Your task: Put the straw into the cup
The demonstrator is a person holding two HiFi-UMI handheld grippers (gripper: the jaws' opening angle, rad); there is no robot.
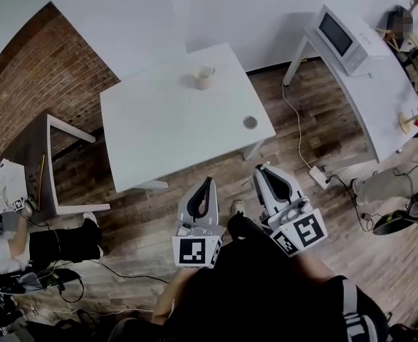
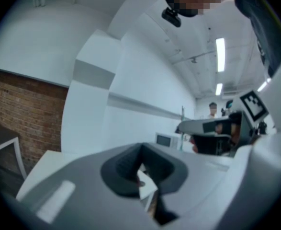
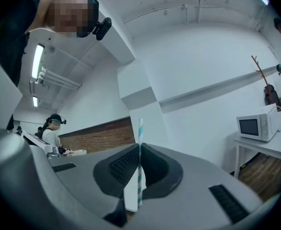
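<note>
Straw and cup. Head view: the cup stands near the far edge of the white table, well apart from the left gripper and right gripper, which are held side by side short of the near edge. A small round grey disc lies by the table's right edge. Left gripper view: the jaws are pressed together with nothing between them. Right gripper view: the jaws pinch the teal-and-white striped straw, which is upright with its top above the jaw tips. A microwave sits on a side table at right.
</note>
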